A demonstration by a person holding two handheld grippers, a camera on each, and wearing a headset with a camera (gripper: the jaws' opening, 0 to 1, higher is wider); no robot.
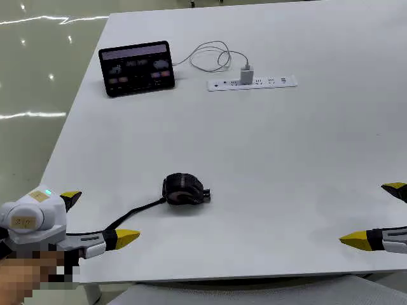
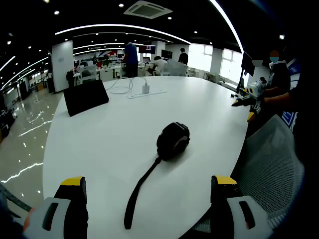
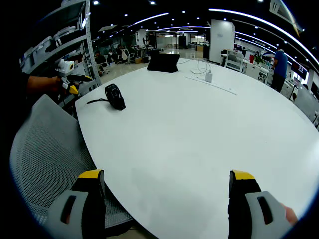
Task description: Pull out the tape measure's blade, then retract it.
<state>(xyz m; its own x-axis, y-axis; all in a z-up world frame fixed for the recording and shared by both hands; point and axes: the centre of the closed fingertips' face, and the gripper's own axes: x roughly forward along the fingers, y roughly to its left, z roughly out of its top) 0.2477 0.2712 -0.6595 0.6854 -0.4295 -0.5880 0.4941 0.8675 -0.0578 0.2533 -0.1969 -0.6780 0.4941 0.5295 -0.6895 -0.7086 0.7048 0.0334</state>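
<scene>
Left tongs [image 1: 102, 215] agape, tape measure [image 1: 183, 189] just ahead

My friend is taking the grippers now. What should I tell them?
The left hand-held gripper is open and empty, near the strap of the tape measure. The right hand-held gripper is open and empty, far off at the table's front right. The tape measure lies on the table, untouched, no blade showing. Nothing done yet: pull the blade out, then retract it.
</scene>
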